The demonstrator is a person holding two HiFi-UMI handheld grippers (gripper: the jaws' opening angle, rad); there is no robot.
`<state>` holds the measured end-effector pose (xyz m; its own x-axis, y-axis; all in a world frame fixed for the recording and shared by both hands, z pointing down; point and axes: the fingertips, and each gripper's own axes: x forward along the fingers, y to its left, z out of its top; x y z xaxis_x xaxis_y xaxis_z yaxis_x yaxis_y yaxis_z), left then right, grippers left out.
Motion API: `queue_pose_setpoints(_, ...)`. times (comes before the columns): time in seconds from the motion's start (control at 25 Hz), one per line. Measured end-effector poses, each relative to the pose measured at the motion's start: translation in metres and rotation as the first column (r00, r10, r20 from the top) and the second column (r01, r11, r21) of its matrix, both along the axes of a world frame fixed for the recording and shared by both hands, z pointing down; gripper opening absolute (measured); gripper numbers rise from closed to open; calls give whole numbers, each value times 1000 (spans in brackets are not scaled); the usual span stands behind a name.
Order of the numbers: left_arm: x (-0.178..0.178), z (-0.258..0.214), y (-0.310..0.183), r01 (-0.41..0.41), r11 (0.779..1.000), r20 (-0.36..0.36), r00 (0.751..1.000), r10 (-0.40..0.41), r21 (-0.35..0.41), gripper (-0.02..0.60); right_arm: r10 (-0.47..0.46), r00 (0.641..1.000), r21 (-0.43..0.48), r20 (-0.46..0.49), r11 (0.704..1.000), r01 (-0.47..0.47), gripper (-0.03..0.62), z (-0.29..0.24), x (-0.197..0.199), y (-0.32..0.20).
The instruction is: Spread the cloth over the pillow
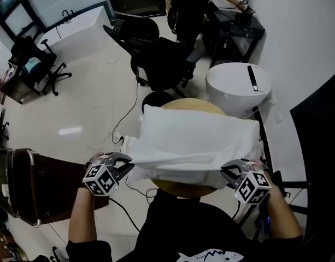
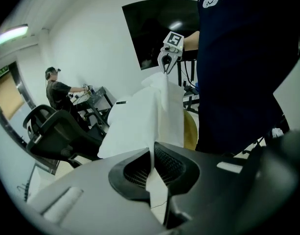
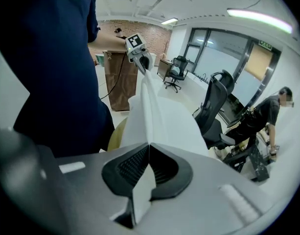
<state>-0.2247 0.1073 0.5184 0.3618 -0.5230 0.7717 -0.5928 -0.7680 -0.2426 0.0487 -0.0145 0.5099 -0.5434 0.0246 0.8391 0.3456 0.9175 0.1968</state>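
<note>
Two grippers, both clamped on the cloth. Left gripper [image 1: 125, 166]: jaws together, with a thin white corner pinched between the ribbed pads, as I read it in that gripper's own view. Right gripper [image 1: 228, 172]: likewise, jaws closed on the other near corner.

Cloth [image 1: 194, 141]: white. Its near edge is stretched between the two grippers at the table's near side. The rest slopes away from me and lies over the pillow [image 1: 153, 115].

Pillow: white, on the table, one corner showing at far left. Elsewhere I cannot separate it from the cloth.

Table [image 1: 181, 188]: round, tan top, rim showing both near and far of the white mass.

Far right of the table: white drum [image 1: 233, 89] with a black strip on its lid.

Far, centre: black chair [image 1: 162, 59].

Near left: brown cabinet [image 1: 47, 184], near the left gripper.

Floor [image 1: 90, 108]: pale tile, with a black cable [image 1: 135, 100] trailing toward the table.

Far right corner: a person [image 1: 194, 4] at a dark desk.
</note>
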Motion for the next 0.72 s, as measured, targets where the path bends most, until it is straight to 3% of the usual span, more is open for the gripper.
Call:
queue_pose_setpoints(0.2,8,65,32,93,992,-54,994,-98,-88,7,46,999,-47,0,998,-46,12,36,5,21)
queue_pose_setpoints(0.4,19,108,50,103,971,-108,986,-129,-216,162,66,997,-35,-33,997,-67,12,65,5,27)
queue_pose_setpoints(0.6,12,91,52,90,969,-118,986,-120,-231,185,84,996,-34,1,996,-84,23,55,0,21)
queue_pose_setpoints(0.72,-4,59,46,90,979,-70,992,-105,-184,184,91,995,-50,31,995,-89,76,37,1,18)
